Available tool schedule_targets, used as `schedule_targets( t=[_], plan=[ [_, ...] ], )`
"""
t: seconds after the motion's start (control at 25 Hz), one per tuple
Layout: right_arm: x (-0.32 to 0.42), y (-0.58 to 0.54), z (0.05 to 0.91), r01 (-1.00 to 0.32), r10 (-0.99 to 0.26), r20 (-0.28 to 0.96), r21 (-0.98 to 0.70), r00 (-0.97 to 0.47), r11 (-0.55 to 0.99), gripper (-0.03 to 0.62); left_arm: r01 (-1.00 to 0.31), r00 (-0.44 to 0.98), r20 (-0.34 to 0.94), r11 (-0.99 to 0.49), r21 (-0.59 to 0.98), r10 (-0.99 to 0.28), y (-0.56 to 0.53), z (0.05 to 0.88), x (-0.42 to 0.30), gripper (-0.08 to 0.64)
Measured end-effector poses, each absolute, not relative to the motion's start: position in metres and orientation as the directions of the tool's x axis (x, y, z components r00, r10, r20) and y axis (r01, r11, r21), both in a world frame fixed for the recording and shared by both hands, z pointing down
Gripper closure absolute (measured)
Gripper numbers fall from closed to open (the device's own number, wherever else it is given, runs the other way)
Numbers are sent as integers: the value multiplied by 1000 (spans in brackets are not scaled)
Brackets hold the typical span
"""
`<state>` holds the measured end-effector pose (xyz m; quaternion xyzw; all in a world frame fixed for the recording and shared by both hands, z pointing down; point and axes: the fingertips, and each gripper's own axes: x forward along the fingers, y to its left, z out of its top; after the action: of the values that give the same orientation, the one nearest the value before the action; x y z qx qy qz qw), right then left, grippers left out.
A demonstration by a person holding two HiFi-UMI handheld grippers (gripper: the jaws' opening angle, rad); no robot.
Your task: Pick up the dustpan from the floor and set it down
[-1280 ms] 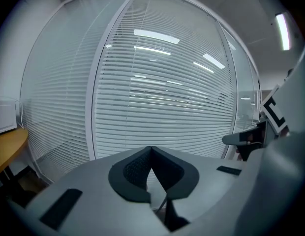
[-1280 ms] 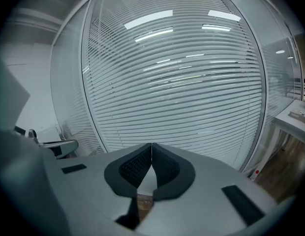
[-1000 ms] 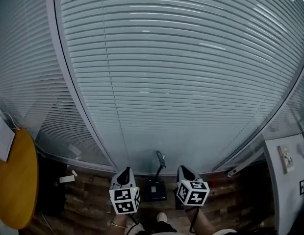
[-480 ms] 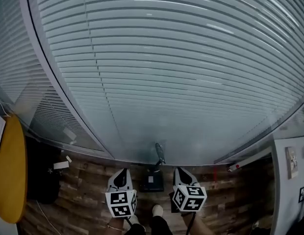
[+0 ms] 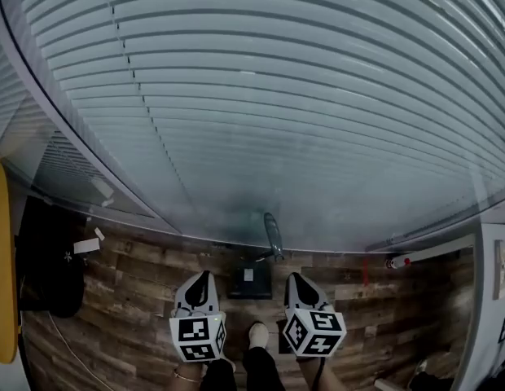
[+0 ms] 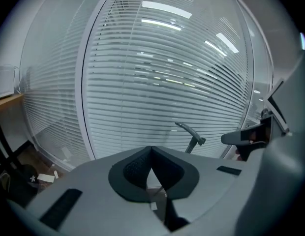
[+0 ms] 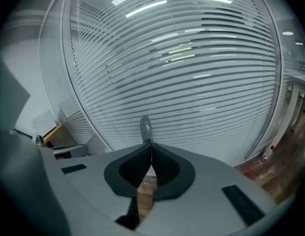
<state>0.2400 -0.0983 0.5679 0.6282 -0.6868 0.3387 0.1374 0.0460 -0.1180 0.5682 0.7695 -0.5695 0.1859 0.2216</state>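
Both pairs of jaws are sitting fully closed, pad against pad, with nothing caught between them. The left gripper [image 6: 151, 150] is showing only a sliver of floor below its meeting tips, and the right gripper [image 7: 151, 144] is showing the same. Compared with a second ago, both are sinking side by side toward the wooden floor [image 5: 138, 296]. The head view is tipping down with them, so more planks and less of the window blinds [image 5: 277, 96] are filling it.

The dustpan [image 5: 250, 282] is lying untouched on the floor, between the two sets of tips and just ahead of them, and it is looming larger than before. Its handle [image 7: 145, 128] is rising straight beyond the right jaws, and up and to the right of the left jaws. The pan itself is not shifting on the floor from frame to frame.

As I judge it, the pick-up is only beginning. The person is crouching in for the reach, and whichever gripper is taking the handle is going to need to open its jaws first.
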Motion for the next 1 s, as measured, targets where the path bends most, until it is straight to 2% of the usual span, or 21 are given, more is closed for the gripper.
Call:
schedule_targets(
  t=[0.36,0.68,1.0],
  plan=[
    [233,-76,658,-958,-710,684,-284,-169,-45,560,-967,256,588,-208,151,-767,-106,655,43,545],
    [239,-69,668,-958,-695,701,-280,-160,-62,560,-969,248,601,-199,148,-759,-96,662,40,545],
    [237,-75,664,-946,-717,669,-321,-195,-42,558,-971,240,602,-195,142,-762,-93,661,37,545]
  ],
)
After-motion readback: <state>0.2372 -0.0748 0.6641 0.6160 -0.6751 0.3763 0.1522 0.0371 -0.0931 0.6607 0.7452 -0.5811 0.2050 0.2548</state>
